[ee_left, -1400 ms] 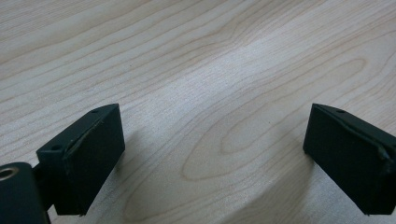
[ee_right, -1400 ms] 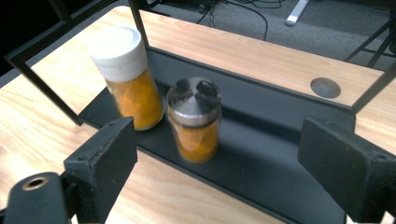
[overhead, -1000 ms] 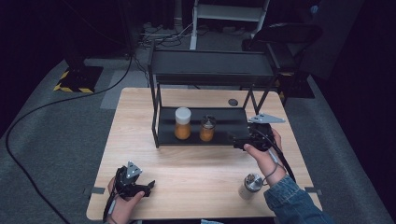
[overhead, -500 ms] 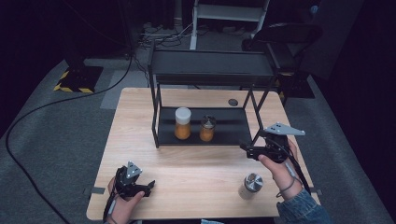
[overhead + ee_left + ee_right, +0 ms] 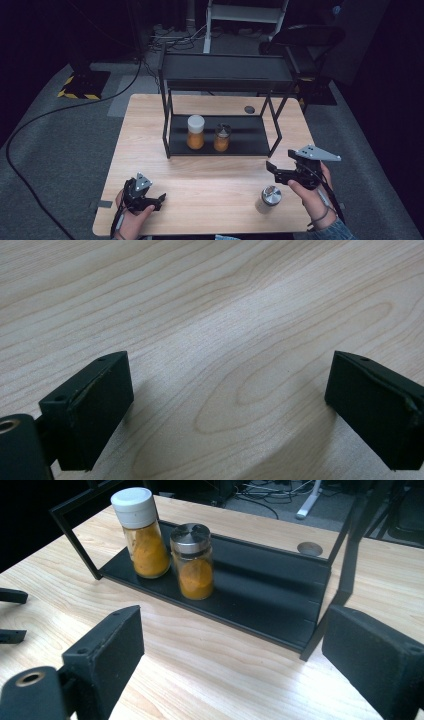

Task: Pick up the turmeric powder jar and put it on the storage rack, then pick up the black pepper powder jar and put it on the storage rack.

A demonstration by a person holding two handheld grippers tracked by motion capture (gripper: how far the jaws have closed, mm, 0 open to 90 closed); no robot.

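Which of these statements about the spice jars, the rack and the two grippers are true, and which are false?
1. Two jars stand on the bottom shelf of the black rack. True: the white-lidded jar and the metal-lidded jar stand side by side there.
2. The right gripper is shut on a jar. False: its jaws stand open with nothing between them.
3. A third jar stands on the table, outside the rack. True: it is near the right gripper.
4. The left gripper holds the white-lidded jar. False: its jaws are open over bare wood.
5. The rack's top shelf carries a jar. False: nothing stands on it.
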